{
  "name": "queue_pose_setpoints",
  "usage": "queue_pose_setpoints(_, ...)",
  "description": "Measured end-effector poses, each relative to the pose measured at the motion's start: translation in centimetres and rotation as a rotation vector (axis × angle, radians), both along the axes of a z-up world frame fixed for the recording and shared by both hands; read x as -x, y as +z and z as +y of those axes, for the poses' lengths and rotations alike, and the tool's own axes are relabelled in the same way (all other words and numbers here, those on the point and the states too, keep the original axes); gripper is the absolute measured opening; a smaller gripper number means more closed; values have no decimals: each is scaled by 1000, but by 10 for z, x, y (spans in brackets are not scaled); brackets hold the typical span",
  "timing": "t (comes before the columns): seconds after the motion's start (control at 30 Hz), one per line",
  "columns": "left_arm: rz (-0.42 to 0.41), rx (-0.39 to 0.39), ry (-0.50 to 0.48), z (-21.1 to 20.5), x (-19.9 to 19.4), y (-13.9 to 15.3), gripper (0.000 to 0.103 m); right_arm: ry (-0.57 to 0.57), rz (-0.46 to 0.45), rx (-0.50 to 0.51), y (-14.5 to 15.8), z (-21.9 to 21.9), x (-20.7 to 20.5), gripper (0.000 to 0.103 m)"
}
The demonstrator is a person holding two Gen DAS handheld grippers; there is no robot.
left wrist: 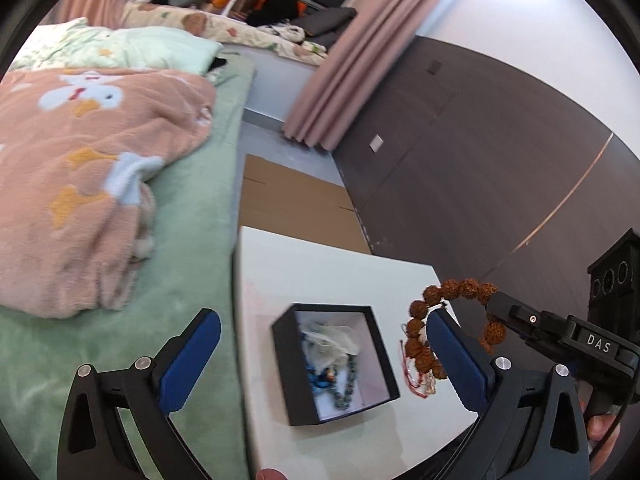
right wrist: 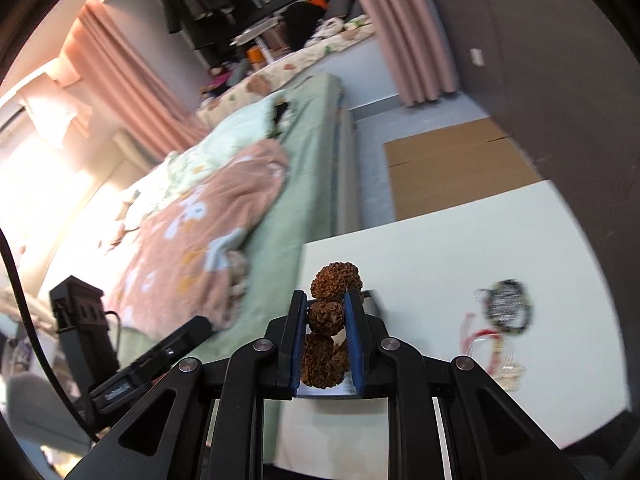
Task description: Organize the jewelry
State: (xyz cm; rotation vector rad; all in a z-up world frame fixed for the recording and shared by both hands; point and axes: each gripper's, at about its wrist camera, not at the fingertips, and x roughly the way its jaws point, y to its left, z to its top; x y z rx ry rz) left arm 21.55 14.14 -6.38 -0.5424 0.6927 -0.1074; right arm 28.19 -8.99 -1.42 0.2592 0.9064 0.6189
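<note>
- Right gripper (right wrist: 326,316): blue-padded fingers (right wrist: 298,340) are clamped on one knobbly bead of the brown seed-bead bracelet (right wrist: 326,316). One bead is seen just beyond the fingertips, and more beads sit between the fingers, nearer the camera.
- Brown seed-bead bracelet, left wrist view (left wrist: 448,324): the loop is held up off the white table (left wrist: 340,276) by the right gripper (left wrist: 494,308), which enters from the right. The loop hangs just beside the right-hand finger of the left gripper and to the right of the black box.
- Left gripper (left wrist: 320,340): its blue pads (left wrist: 192,356) are spread wide apart, with nothing held between them. The black box is framed in the gap.
- Black box (left wrist: 386,360): open-topped, white-lined, set on the table. A blue bead string (left wrist: 316,372), a grey-green bead strand (left wrist: 348,384) and a pale, gauzy item are seen inside; further detail is blurred.
- Red cord piece (left wrist: 412,380): laid on the table just right of the box, below the hanging bracelet.
- Dark beaded ring (right wrist: 508,308): laid on the table, well right of the right gripper; blurred.
- Red-and-pale cord item (right wrist: 488,344): laid just below that ring.
- Bed (left wrist: 192,240): green sheet, alongside the table's left edge, with a pink patterned blanket (left wrist: 88,184) heaped on it.
- Cardboard sheet (left wrist: 292,200): flat on the floor beyond the table.
</note>
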Motion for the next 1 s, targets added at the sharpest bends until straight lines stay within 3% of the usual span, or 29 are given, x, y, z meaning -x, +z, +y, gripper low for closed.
queue_pose_setpoints(0.1, -15, -2, 31, 8, 8, 4, 103, 2, 35, 17, -13, 10, -6, 30)
queue_pose_setpoints(0.17, -25, -8, 25, 8, 11, 6, 103, -20, 67, 14, -23, 4, -10, 68)
queue_pose_setpoints(0.23, -47, -35, 17, 3, 15, 9, 103, -48, 66, -21, -28, -10, -7, 77)
queue_pose_setpoints(0.6, -83, -60, -87, -46, 13, 14, 103, -147, 116, -100, -44, -100, 12, 80)
queue_pose_setpoints(0.77, -67, -82, -149, -76, 6, 13, 103, -218, 108, -94, -47, -138, 20, 94)
queue_pose_setpoints(0.87, -52, -110, -182, -96, 2, 12, 103, -234, 132, -82, -52, -152, 21, 96)
queue_pose_setpoints(1.0, -23, -135, -226, -123, -5, 7, 103, -270, 91, -43, -56, -164, 25, 103)
